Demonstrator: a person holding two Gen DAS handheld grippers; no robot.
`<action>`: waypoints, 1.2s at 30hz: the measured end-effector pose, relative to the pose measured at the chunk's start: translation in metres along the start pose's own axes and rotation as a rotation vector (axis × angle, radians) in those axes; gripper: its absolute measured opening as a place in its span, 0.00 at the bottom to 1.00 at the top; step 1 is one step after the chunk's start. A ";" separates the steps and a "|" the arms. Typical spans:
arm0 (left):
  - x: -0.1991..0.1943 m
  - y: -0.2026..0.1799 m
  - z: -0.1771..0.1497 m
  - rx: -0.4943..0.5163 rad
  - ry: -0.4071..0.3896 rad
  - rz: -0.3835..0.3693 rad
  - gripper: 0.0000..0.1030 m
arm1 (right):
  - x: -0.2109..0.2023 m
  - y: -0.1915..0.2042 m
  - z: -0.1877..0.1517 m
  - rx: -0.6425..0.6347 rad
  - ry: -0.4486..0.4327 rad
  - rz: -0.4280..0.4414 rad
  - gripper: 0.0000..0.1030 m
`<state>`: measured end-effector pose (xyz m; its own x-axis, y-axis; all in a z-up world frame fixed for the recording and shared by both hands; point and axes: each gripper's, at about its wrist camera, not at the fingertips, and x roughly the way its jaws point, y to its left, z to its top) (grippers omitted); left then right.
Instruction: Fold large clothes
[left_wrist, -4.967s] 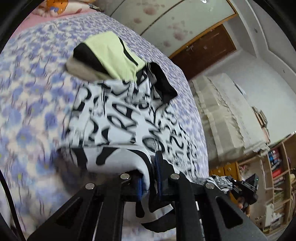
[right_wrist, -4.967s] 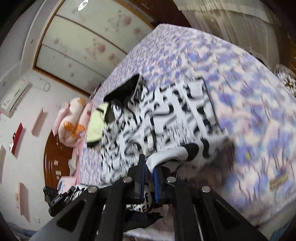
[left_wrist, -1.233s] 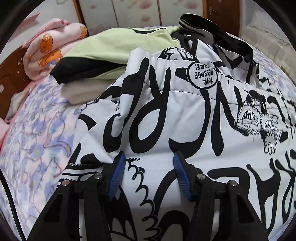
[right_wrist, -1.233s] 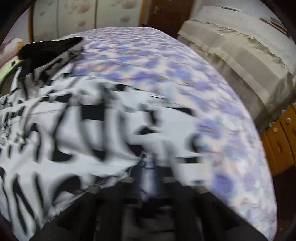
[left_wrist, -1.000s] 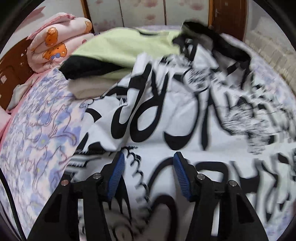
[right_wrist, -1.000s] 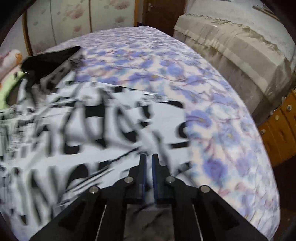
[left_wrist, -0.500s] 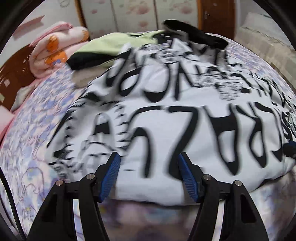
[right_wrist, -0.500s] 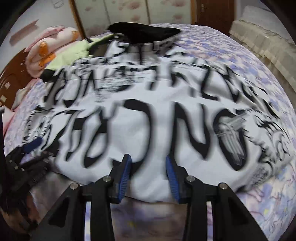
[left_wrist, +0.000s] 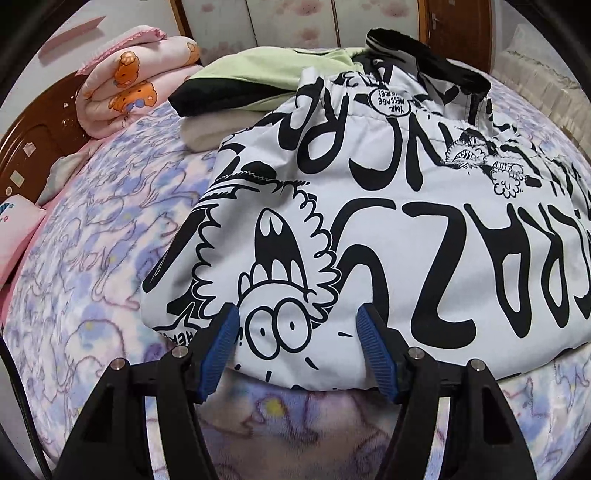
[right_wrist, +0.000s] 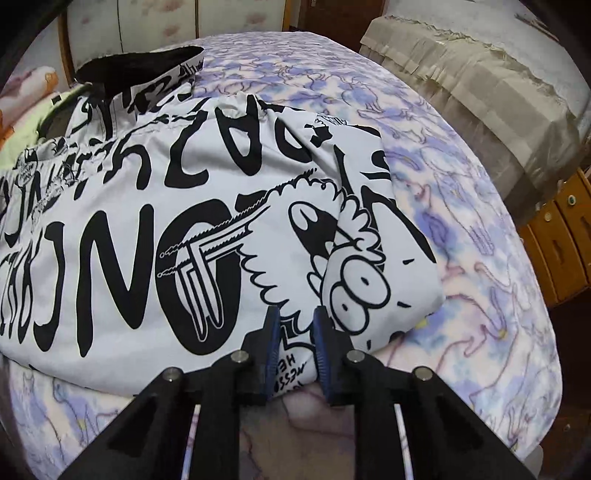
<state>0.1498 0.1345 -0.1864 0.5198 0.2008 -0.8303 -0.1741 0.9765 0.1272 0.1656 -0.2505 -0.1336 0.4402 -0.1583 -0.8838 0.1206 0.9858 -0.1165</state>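
Note:
A large white jacket with black cartoon lettering lies folded on the flowered bedsheet, its black collar at the far end. My left gripper is open wide, straddling the near fold edge at the jacket's left corner; its blue pads stand clear of the cloth. In the right wrist view the same jacket fills the left and centre. My right gripper is at the right corner of that edge. Its jaws are closing, with a strip of printed fabric in the narrow gap.
A light-green and black garment lies under the jacket's far left. A rolled pink blanket rests by the wooden headboard. Right of the bed stand beige-covered furniture and wooden drawers. Bare sheet runs along the right.
The jacket's near half now lies folded over. The right gripper, shut a second ago, opened and has narrowed again. Both grippers drew back to the near fold edge.

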 end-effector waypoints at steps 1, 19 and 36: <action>0.001 -0.001 0.001 0.005 0.007 0.002 0.64 | 0.000 -0.002 0.000 0.010 0.000 0.008 0.18; 0.015 0.014 0.015 -0.113 0.142 0.055 0.94 | 0.008 -0.021 -0.004 0.155 0.086 0.154 0.18; 0.001 0.032 0.021 -0.061 0.172 -0.030 0.94 | 0.015 -0.022 -0.014 0.189 0.057 0.172 0.18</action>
<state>0.1622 0.1680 -0.1721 0.3759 0.1503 -0.9144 -0.2141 0.9741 0.0721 0.1572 -0.2739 -0.1506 0.4186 0.0190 -0.9080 0.2145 0.9694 0.1192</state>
